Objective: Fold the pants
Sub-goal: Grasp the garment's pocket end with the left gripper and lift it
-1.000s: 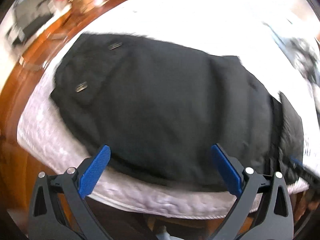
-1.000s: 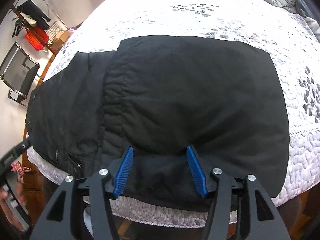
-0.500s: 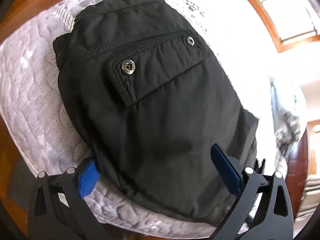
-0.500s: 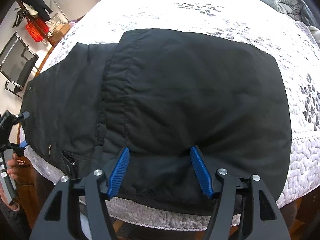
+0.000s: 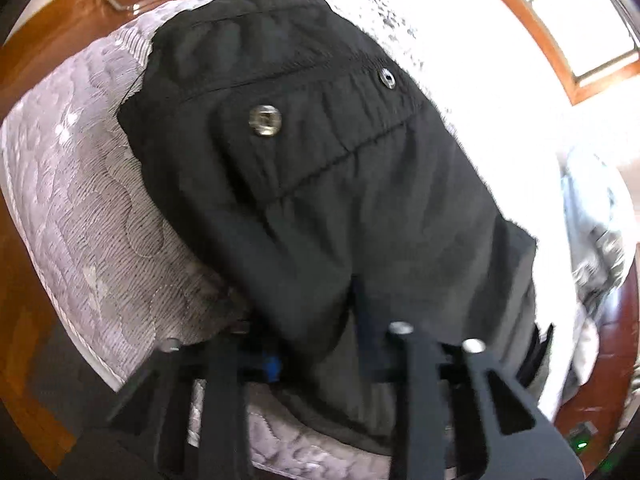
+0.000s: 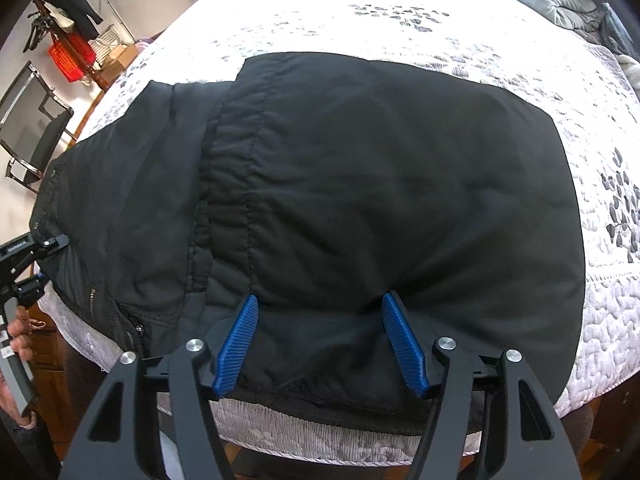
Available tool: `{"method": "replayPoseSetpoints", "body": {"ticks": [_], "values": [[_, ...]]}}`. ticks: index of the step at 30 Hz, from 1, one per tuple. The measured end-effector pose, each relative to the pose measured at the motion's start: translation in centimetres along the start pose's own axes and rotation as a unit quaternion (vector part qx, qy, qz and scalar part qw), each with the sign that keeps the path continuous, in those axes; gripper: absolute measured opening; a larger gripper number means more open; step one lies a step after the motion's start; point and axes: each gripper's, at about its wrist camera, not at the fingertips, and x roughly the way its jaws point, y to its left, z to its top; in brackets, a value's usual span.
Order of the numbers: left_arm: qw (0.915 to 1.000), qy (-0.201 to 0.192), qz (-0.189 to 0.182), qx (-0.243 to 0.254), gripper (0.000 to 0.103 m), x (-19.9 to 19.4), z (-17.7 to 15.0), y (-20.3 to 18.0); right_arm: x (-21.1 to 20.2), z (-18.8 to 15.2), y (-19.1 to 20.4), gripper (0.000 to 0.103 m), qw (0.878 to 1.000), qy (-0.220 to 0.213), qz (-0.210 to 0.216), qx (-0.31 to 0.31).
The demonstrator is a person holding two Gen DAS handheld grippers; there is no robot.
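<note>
While the left gripper [image 5: 320, 344], seen from its own wrist, has just been closing onto the near hem of the black pants [image 5: 320, 184] on the quilted bed [image 5: 88, 216], the right wrist view shows the right gripper [image 6: 320, 340] standing half-wide astride the soft, limp, padded-looking cloth, best pinched at its edge.

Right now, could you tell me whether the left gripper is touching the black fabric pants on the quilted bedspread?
Touching. In the left wrist view the left gripper has just been closing, with the near edge of the black pants bunched between its fingers.
</note>
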Motion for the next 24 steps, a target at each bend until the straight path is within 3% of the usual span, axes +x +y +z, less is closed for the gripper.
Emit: {"method": "replayPoseSetpoints", "body": {"ticks": [5, 9, 13, 15, 17, 19, 23, 24], "values": [[0.9989, -0.035, -0.030, -0.008, 0.011, -2.4, -0.4, 0.0, 0.2, -0.2, -0.2, 0.066, 1.000, -0.004, 0.009, -0.001], [0.9940, -0.082, -0.045, 0.057, 0.010, -5.0, -1.0, -3.4, 0.3, -0.2, -0.6, 0.066, 1.000, -0.003, 0.013, 0.001], [0.9833, -0.112, -0.071, 0.124, 0.010, -6.7, -1.9, -7.7, 0.2, -0.3, -0.8, 0.067, 1.000, -0.006, 0.019, 0.001], [0.9754, -0.126, -0.082, 0.161, 0.010, -7.2, -3.0, -9.9, 0.2, -0.4, -1.0, 0.070, 1.000, -0.007, 0.023, 0.002], [0.9641, -0.137, -0.087, 0.210, 0.010, -7.8, -4.6, -12.5, 0.2, -0.4, -1.2, 0.082, 0.999, -0.007, 0.041, 0.004], [0.9539, -0.142, -0.091, 0.249, 0.010, -8.0, -5.8, -14.4, 0.3, -0.5, -1.3, 0.083, 0.999, -0.008, 0.048, 0.003], [0.9249, -0.148, -0.072, 0.343, 0.010, -7.5, -9.2, -18.9, 0.3, -0.9, -1.4, 0.083, 0.999, -0.012, 0.046, -0.007], [0.9143, -0.147, -0.066, 0.372, 0.010, -7.2, -10.4, -20.0, 0.2, -0.9, -1.5, 0.083, 0.999, -0.013, 0.049, -0.005]]}}
